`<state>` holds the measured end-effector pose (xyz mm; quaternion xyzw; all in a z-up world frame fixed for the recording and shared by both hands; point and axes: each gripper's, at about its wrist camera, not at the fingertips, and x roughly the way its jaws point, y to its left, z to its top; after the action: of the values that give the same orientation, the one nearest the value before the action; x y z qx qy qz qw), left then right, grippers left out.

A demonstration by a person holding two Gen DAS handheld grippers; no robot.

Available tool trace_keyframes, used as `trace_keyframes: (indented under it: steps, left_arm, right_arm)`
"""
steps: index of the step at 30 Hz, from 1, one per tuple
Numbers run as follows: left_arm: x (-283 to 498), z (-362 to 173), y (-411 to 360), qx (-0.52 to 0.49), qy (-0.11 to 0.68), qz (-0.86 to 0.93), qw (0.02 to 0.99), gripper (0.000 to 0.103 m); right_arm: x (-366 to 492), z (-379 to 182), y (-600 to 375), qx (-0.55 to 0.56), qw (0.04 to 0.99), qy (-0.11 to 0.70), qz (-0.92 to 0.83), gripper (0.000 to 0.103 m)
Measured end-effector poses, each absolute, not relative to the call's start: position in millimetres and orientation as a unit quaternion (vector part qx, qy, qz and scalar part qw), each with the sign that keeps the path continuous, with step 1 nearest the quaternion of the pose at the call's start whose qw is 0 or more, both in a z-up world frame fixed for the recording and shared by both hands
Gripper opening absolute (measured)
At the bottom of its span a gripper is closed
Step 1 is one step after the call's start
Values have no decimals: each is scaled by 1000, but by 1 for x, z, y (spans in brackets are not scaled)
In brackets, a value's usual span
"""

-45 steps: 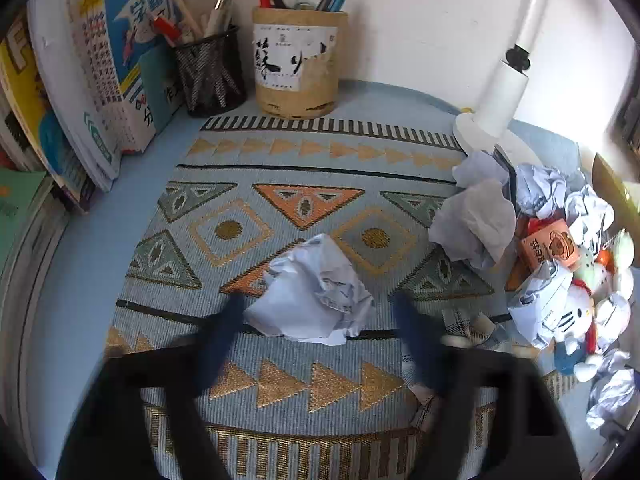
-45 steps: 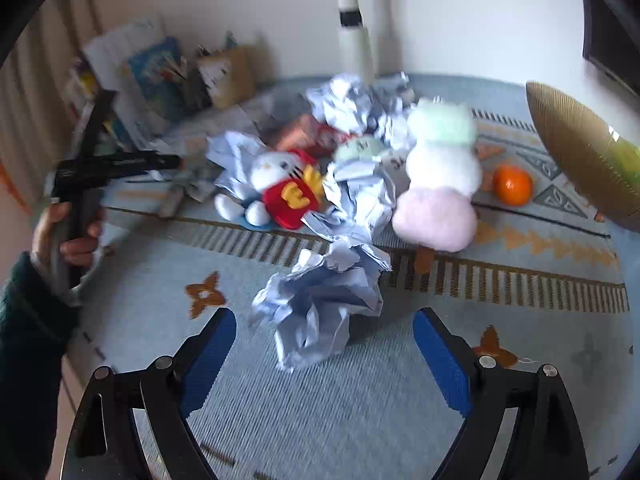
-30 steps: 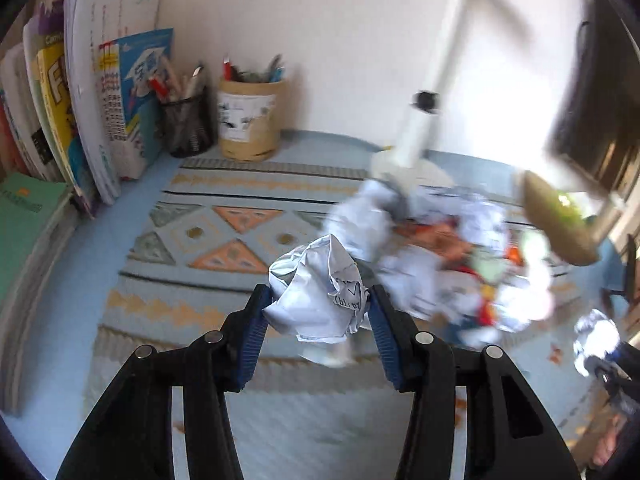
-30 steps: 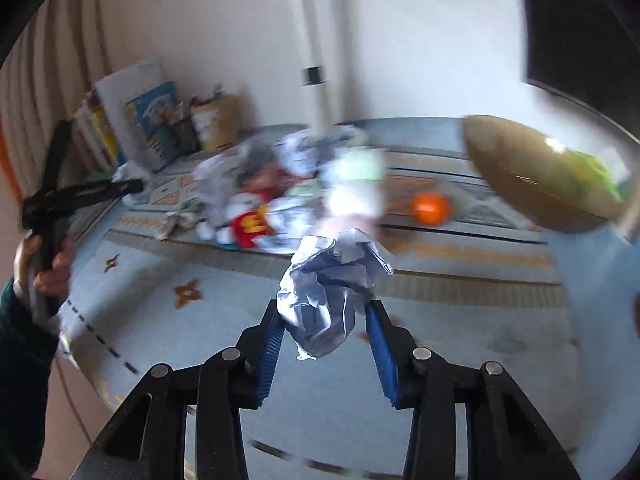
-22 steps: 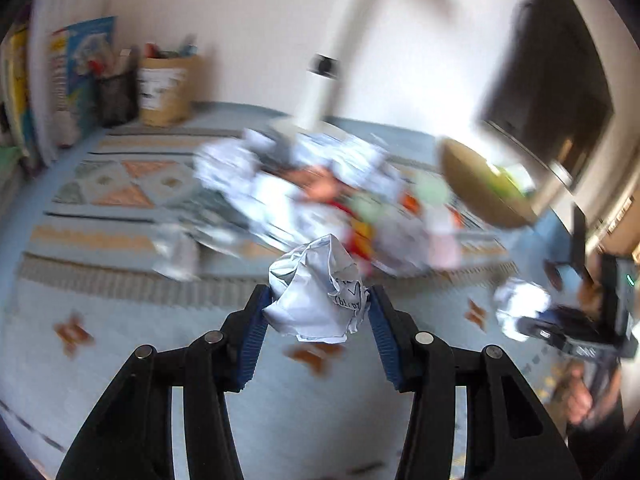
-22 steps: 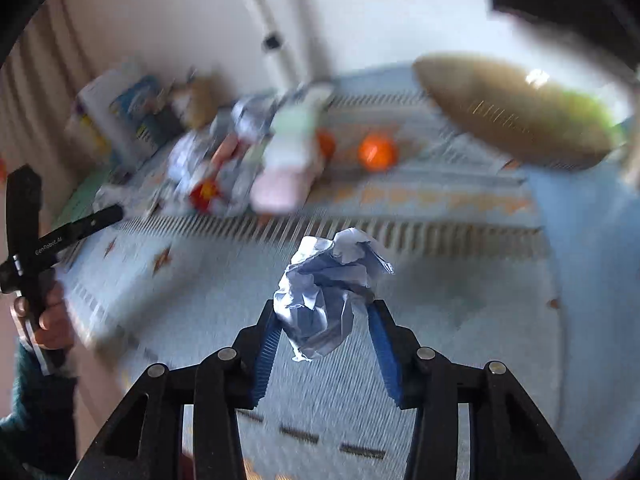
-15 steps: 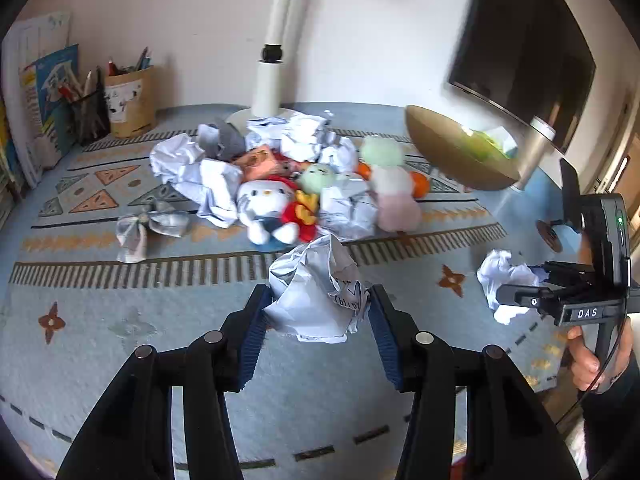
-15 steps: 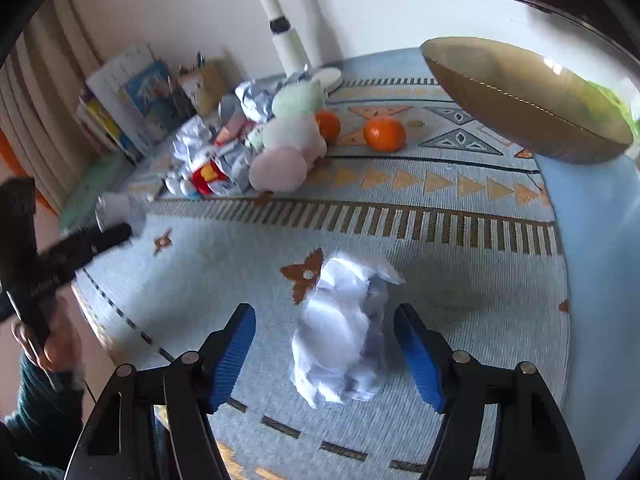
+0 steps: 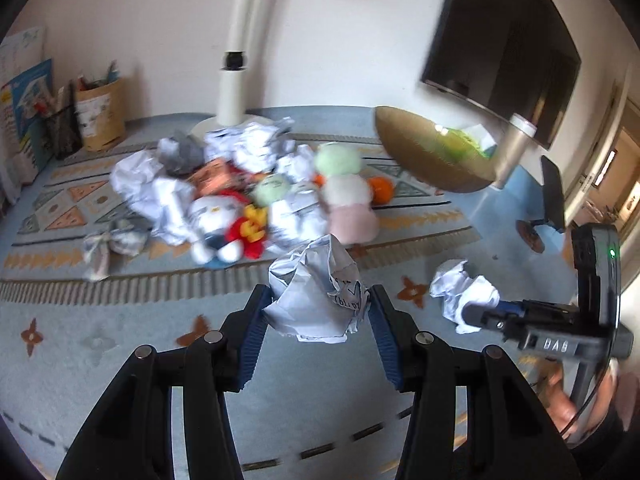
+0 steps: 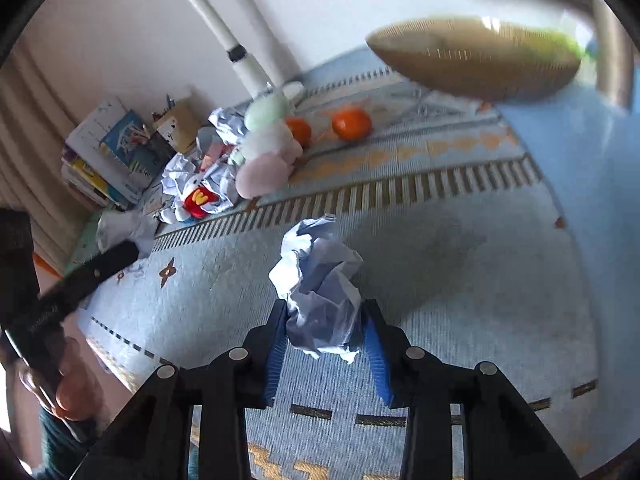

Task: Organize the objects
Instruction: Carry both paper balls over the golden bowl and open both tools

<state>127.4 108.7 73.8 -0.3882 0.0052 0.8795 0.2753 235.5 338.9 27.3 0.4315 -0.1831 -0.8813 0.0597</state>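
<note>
My left gripper (image 9: 318, 304) clamps a crumpled paper ball (image 9: 316, 292) above the patterned tablecloth (image 9: 120, 320), as it did half a second ago. My right gripper (image 10: 324, 328), then spread wide around a second paper wad (image 10: 320, 300), now pinches it. The toy pile (image 9: 248, 192) lies beyond.

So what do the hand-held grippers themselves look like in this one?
Both alike: the left hand-held gripper and right hand-held gripper have black angular bodies, silver round bolts and blue ribbed finger pads. The right's body carries white lettering and a green light; a dark sleeve shows.
</note>
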Motion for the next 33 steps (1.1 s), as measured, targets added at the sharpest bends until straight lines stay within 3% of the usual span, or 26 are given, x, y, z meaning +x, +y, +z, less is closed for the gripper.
trace_keyframes:
  steps: [5, 9, 13, 16, 18, 19, 20, 21, 22, 27, 30, 33]
  left_arm:
    - [105, 106, 160, -371, 14, 877, 305, 47]
    - [68, 138, 223, -341, 22, 880, 330, 48]
    - [24, 144, 283, -355, 3, 869, 345, 48]
    - [4, 144, 318, -345, 18, 872, 346, 49]
    - [-7, 142, 341, -336, 44, 877, 340, 56]
    - [-12, 141, 347, -340, 45, 874, 344, 63]
    - [-23, 138, 355, -355, 41, 866, 351, 85]
    - [-29, 136, 355, -363, 34, 863, 348, 90]
    - [-32, 135, 352, -365, 26, 865, 344, 90]
    - [-10, 142, 297, -347, 15, 879, 327, 90]
    - [20, 148, 250, -324, 25, 898, 295, 91]
    - [58, 140, 194, -314, 44, 918, 238, 102]
  right_arm:
    - [246, 85, 376, 353, 15, -145, -924, 36]
    - [235, 132, 432, 287, -44, -161, -943, 36]
    - [194, 137, 484, 292, -112, -205, -928, 36]
    - [159, 135, 495, 323, -134, -194, -917, 36]
    - [140, 134, 505, 334, -149, -187, -912, 37]
    - [134, 132, 506, 334, -147, -191, -911, 43]
    - [125, 131, 512, 331, -140, -193, -913, 49]
    - [120, 130, 518, 334, -143, -190, -912, 65]
    - [121, 131, 527, 336, -153, -184, -911, 67]
    - [161, 129, 521, 326, -140, -158, -921, 67]
    - [185, 124, 482, 332, -62, -161, -928, 67]
    - [197, 112, 435, 348, 20, -162, -923, 70]
